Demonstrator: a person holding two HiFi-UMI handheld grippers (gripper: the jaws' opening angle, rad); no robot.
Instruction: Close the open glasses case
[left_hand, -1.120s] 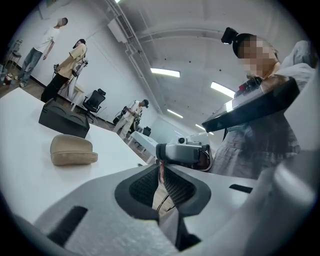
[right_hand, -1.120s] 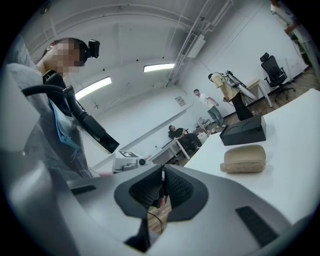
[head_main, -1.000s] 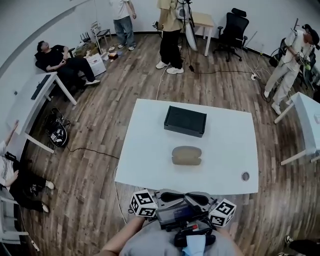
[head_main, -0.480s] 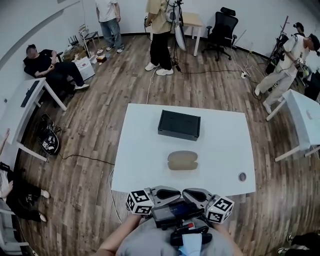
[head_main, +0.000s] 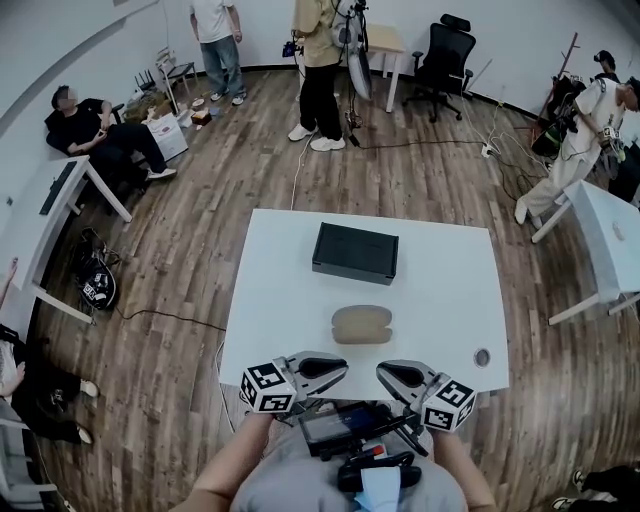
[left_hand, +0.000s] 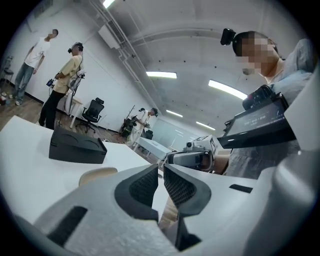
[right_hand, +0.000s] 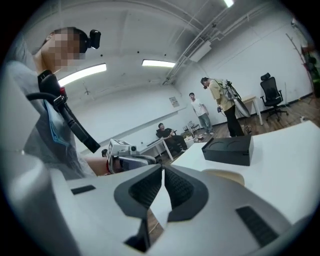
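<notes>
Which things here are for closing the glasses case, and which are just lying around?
For the job: glasses case, left gripper, right gripper.

Just lying about: black box, small round thing.

The person wears a grey top (head_main: 290, 485), with a small black camera (left_hand: 228, 36) mounted on the head. A black strap (right_hand: 75, 125) crosses the chest, where a dark boxy device (head_main: 345, 428) with a red detail sits above a light blue fold of cloth (head_main: 385, 492). The left gripper (head_main: 345, 367) and right gripper (head_main: 381, 372) are light grey moulded shells with black ribbed pads (left_hand: 142, 185). Each carries a white cube (head_main: 265, 387) printed with black square markers.
</notes>
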